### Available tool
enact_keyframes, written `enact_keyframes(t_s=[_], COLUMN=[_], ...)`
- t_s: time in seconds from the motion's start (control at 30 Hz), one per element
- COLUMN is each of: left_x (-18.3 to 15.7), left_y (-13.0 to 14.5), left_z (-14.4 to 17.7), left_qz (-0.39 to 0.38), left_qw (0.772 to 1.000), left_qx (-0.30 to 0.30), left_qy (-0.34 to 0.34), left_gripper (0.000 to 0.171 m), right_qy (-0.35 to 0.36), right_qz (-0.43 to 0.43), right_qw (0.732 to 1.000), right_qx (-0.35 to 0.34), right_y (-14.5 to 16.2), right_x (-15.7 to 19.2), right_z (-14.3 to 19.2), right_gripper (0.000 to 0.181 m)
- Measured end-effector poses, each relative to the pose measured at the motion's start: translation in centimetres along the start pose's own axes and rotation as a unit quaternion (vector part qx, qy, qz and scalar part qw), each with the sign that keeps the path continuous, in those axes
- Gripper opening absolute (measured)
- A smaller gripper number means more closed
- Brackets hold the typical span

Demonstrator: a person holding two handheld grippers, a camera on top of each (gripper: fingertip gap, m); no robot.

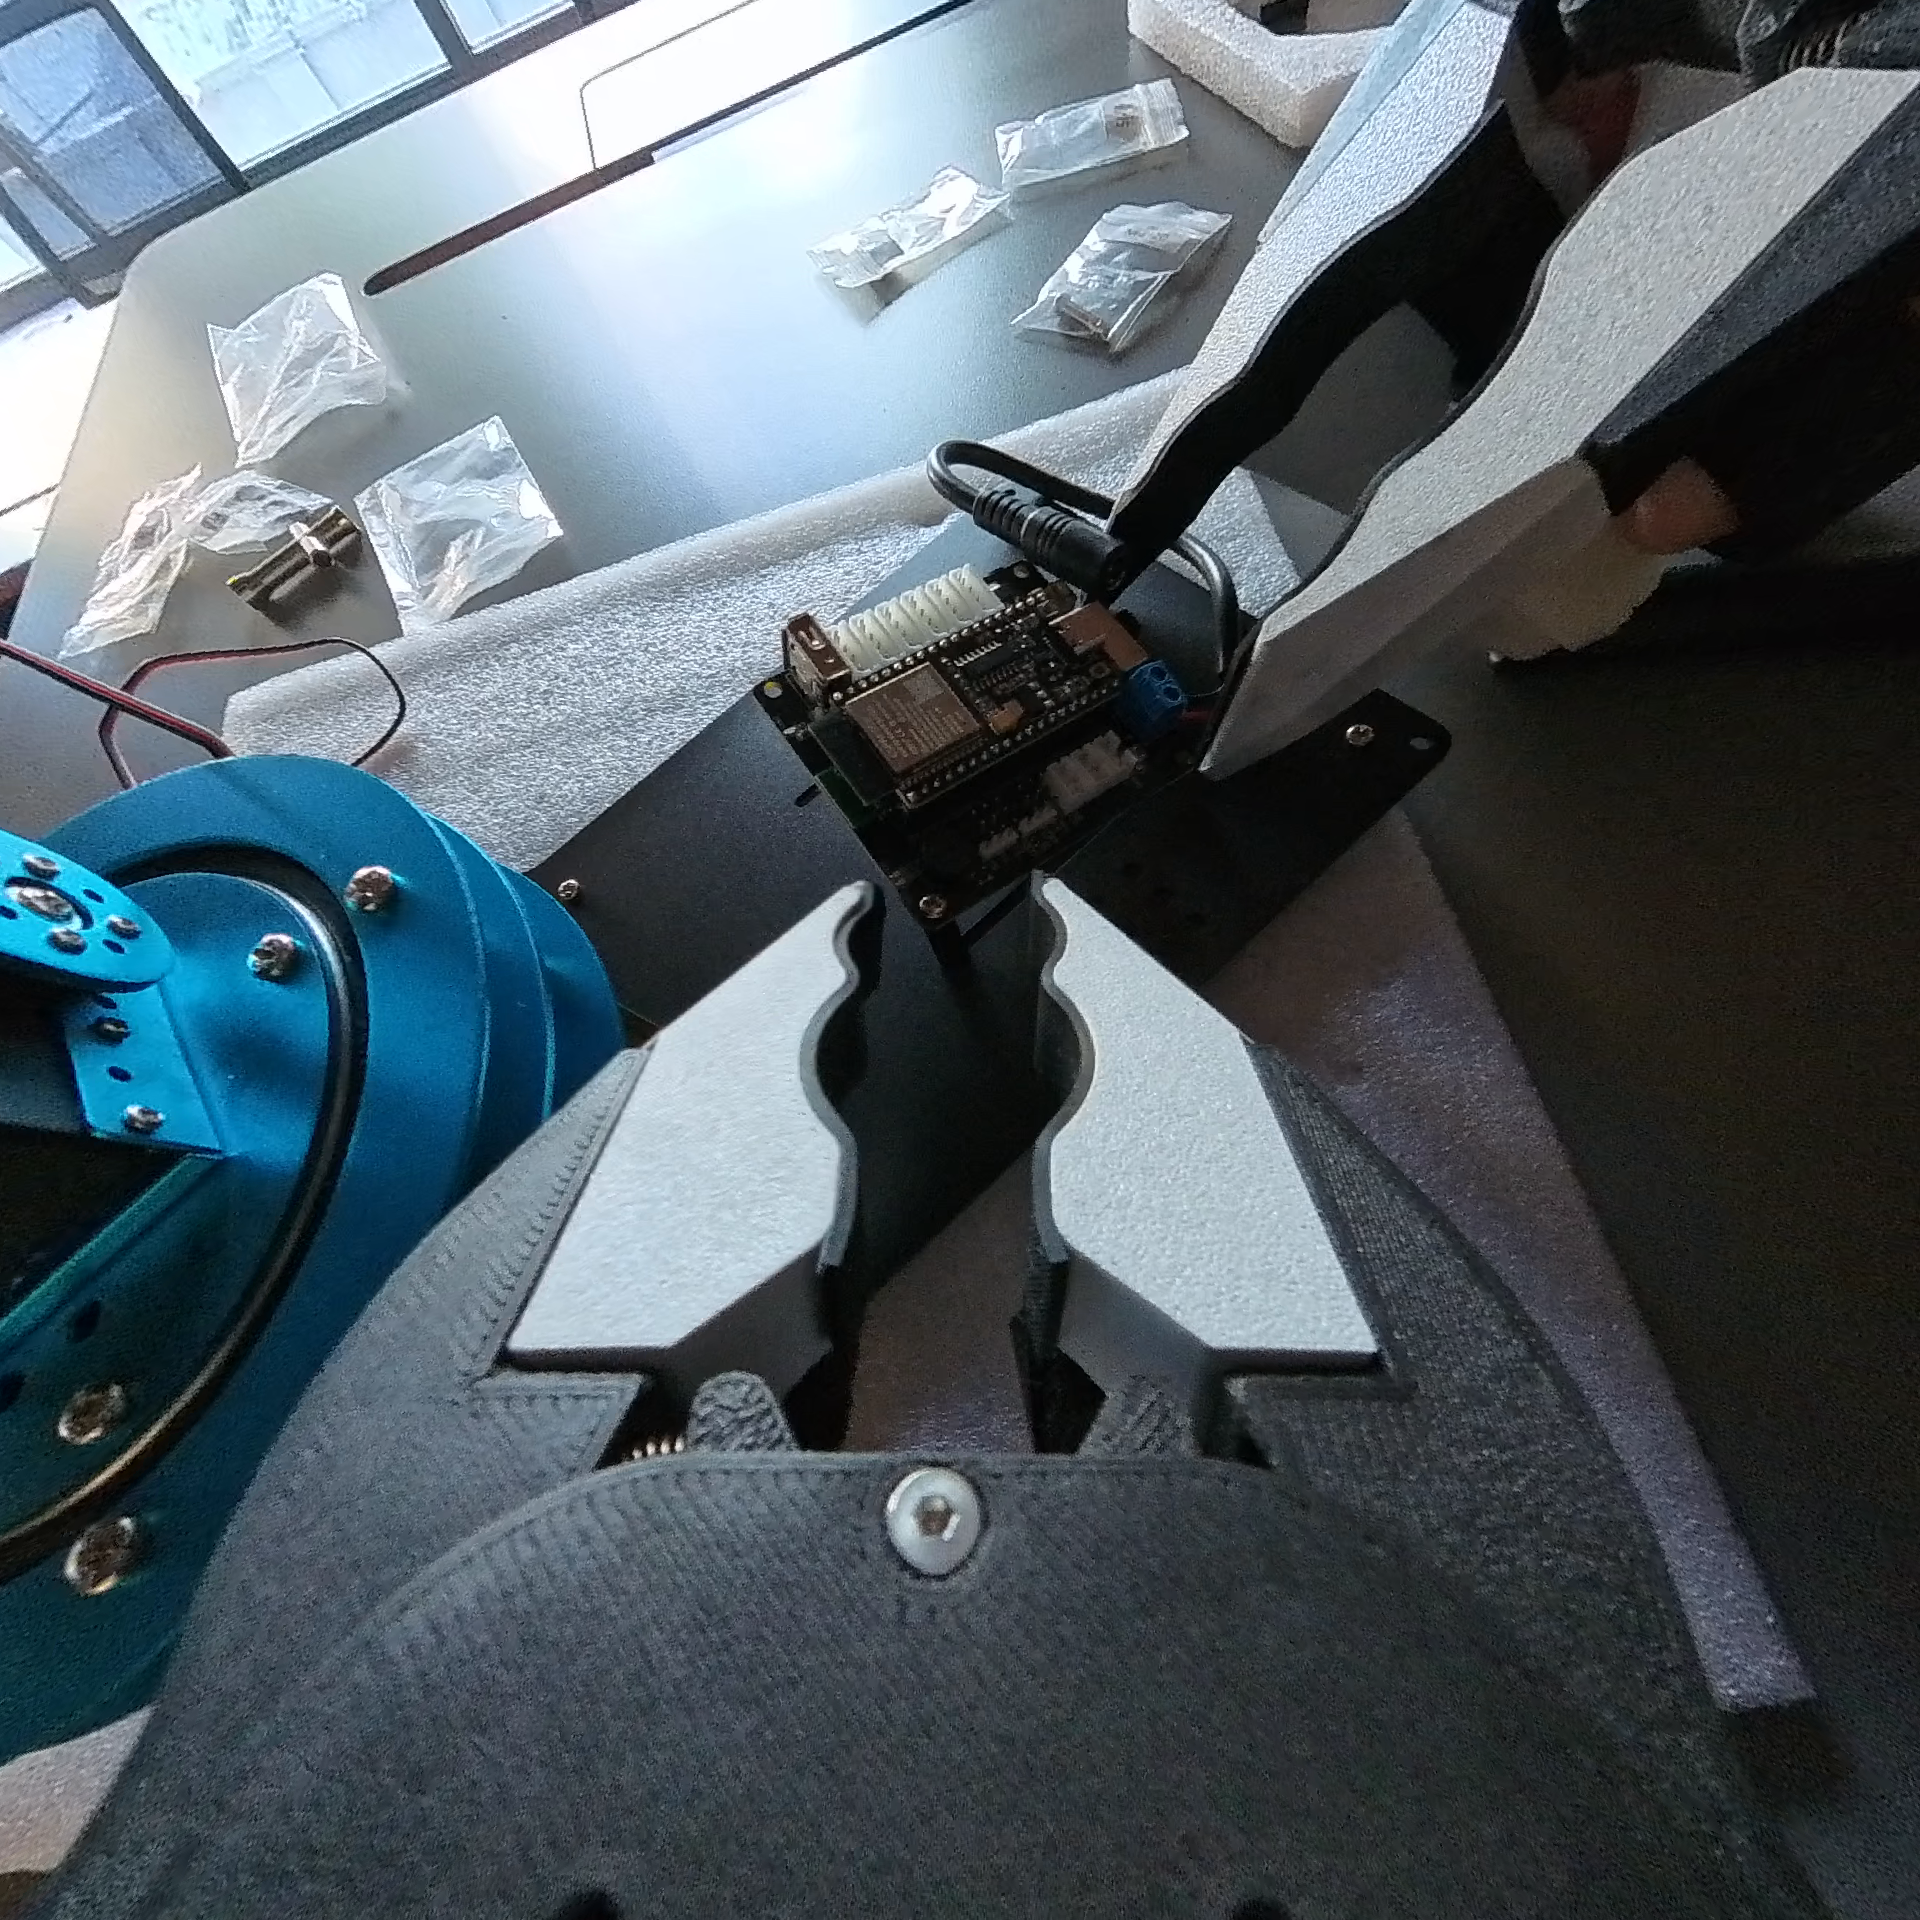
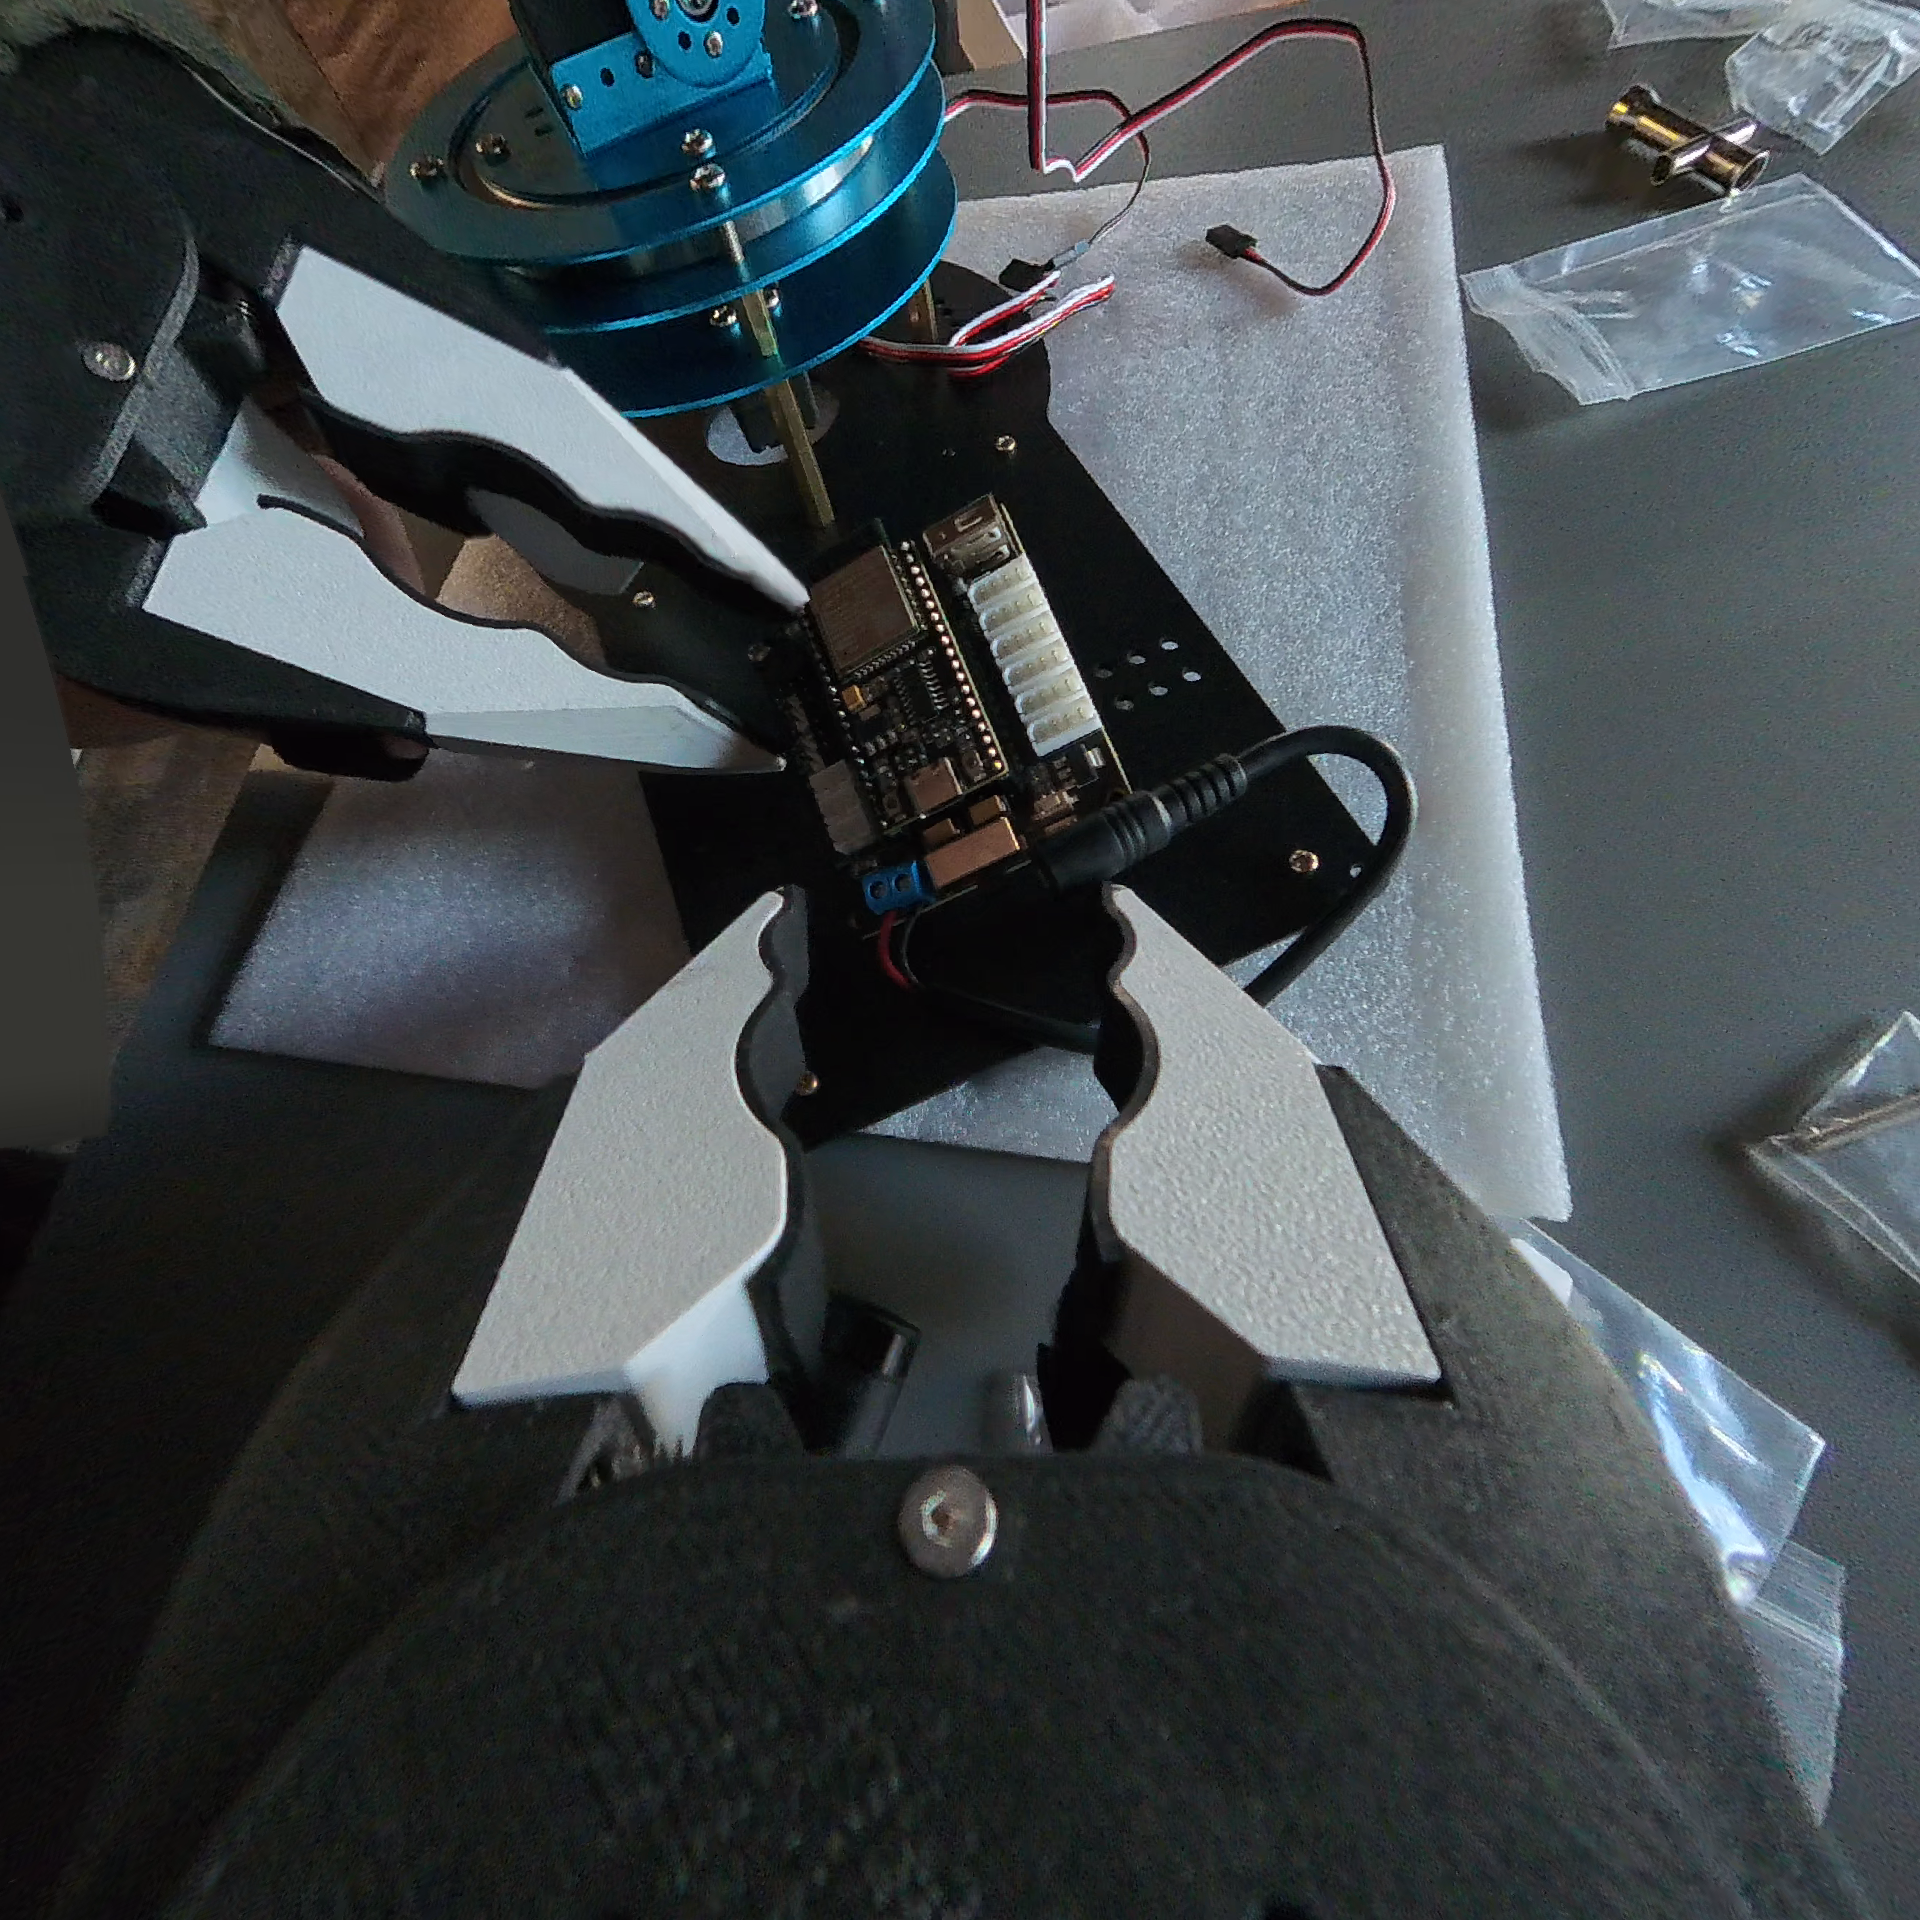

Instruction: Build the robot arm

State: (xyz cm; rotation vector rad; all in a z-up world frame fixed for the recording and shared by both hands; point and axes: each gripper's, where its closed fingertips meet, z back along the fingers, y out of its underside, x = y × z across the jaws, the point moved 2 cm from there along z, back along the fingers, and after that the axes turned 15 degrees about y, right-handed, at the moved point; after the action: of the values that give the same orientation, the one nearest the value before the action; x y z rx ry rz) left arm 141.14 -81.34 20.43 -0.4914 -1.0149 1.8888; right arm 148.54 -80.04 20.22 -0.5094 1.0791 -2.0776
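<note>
grey counter (image 2: 1714,727) carries one circuit board (image 2: 935,717) on one black plate (image 2: 1195,707); left claw (image 1: 951,899) and right claw (image 2: 945,904), both open, flank it, empty.

Grey table (image 2: 1683,727) bears foam sheet (image 2: 1299,436), plastic bags (image 2: 1704,291).
</note>
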Motion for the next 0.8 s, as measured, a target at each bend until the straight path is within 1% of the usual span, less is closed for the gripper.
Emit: enact_keyframes(t_s=[0.07,0.27,0.33,0.57,0.73,0.8], left_x=[0.0,0.0,0.0,0.0,0.1,0.2], left_y=[0.2,0.3,0.3,0.4,0.4,0.4], left_z=[-0.1,-0.2,-0.2,-0.2,0.1,0.2], left_qz=[0.008,0.013,0.014,0.022,0.024,0.025], left_qw=[1.000,1.000,1.000,1.000,1.000,1.000], left_qx=[0.001,0.003,0.003,0.003,-0.002,-0.005], left_qy=[0.004,0.004,0.005,0.003,-0.006,-0.010], left_gripper=[0.023,0.023,0.021,0.020,0.028,0.031], right_qy=[0.000,-0.015,-0.023,-0.024,-0.016,-0.016], right_qz=[-0.002,-0.040,-0.052,-0.059,-0.054,-0.032], right_qw=[1.000,0.999,0.998,0.998,0.998,0.999], right_qx=[-0.001,-0.008,-0.018,-0.021,-0.019,-0.026], right_y=[-0.1,-0.3,-0.7,-0.7,-1.0,-1.7], right_x=[0.1,0.1,0.2,-0.1,-1.3,-2.2], right_z=[0.0,0.0,0.2,0.3,1.0,1.4], right_gripper=[0.054,0.051,0.048,0.047,0.048,0.043])
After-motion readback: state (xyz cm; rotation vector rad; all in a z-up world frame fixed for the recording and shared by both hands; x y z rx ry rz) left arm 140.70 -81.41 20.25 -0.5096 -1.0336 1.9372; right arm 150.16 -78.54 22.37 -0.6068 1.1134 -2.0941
